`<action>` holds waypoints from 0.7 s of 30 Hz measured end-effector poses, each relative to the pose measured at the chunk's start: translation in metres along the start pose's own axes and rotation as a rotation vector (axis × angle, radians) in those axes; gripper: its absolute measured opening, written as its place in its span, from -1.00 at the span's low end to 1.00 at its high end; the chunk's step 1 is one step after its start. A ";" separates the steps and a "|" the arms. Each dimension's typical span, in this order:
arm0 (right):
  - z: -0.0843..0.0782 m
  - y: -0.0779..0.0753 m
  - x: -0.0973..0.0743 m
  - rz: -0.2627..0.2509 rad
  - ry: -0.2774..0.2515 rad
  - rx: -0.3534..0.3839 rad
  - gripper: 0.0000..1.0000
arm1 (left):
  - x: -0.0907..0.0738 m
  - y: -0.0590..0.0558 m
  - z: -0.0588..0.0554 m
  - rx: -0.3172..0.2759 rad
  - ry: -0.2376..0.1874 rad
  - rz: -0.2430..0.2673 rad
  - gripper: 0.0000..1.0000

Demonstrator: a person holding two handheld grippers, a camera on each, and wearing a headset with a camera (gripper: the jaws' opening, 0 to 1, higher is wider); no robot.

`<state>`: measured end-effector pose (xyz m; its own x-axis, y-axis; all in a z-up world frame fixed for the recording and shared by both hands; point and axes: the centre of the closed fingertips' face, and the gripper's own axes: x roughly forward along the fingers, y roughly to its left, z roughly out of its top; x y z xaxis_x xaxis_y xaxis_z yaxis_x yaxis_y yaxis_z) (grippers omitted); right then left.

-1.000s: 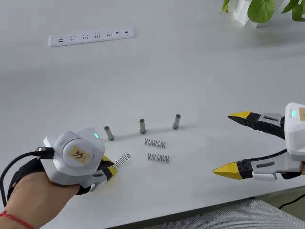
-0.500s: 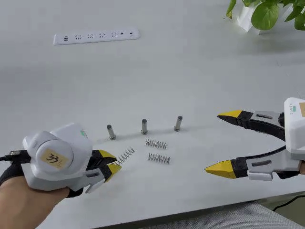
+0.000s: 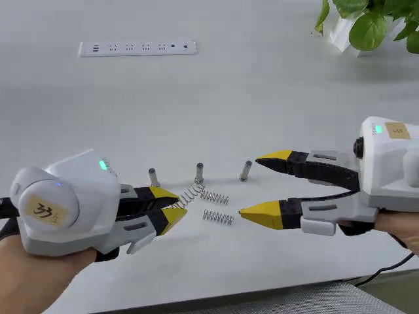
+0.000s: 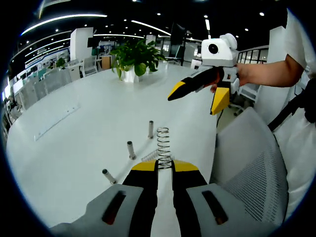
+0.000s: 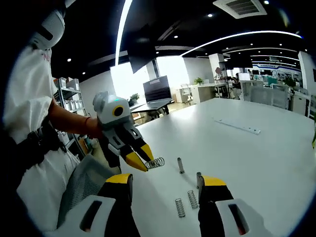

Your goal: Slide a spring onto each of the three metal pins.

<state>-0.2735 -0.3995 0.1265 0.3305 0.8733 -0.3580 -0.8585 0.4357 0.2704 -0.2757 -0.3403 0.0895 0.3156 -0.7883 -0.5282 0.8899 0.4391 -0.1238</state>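
Left gripper point(image 3: 175, 203): yellow tips narrowed to a slit, pinched on one end of a spring point(image 3: 191, 193). In its own view, spring upright just above the tips; in the head view, slanted forward, free end toward the middle pin point(image 3: 199, 173).

Just beyond those tips: three metal pins upright in a row on the white table point(image 3: 275, 98), with the left pin point(image 3: 154, 177) nearest the tool, then the middle pin, then the right pin point(image 3: 246, 170), all bare.

Just past the held spring: first loose spring point(image 3: 214, 196) and second loose spring point(image 3: 217, 218), flat on the table, side by side, apart from the pins.

Opposite, across the loose springs: right gripper point(image 3: 252, 186), jaws spread wide, nothing between them, upper tip near the right pin. In the right gripper view, one pin partly hidden behind a jaw, left gripper seen head-on.

Far beyond both tools: power strip point(image 3: 137, 48), potted plant point(image 3: 366, 19).

Added by the left gripper view: grey mesh chair back point(image 4: 252, 173) beside the table edge, and a forearm point(image 4: 266, 74) behind the right gripper.
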 end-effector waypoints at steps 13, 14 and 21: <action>0.027 0.008 0.019 0.031 -0.095 0.098 -0.37 | 0.000 -0.008 0.025 -0.011 -0.110 -0.021 -0.87; 0.026 0.009 0.020 0.034 -0.094 0.098 -0.39 | 0.000 -0.009 0.027 -0.011 -0.118 -0.023 -0.87; 0.026 0.015 0.023 0.058 -0.093 0.117 -0.54 | 0.000 -0.012 0.033 -0.006 -0.149 -0.036 -0.87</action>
<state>-0.2685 -0.3669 0.1455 0.3209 0.9118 -0.2562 -0.8275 0.4015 0.3924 -0.2761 -0.3598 0.1186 0.3296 -0.8583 -0.3933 0.8996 0.4119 -0.1453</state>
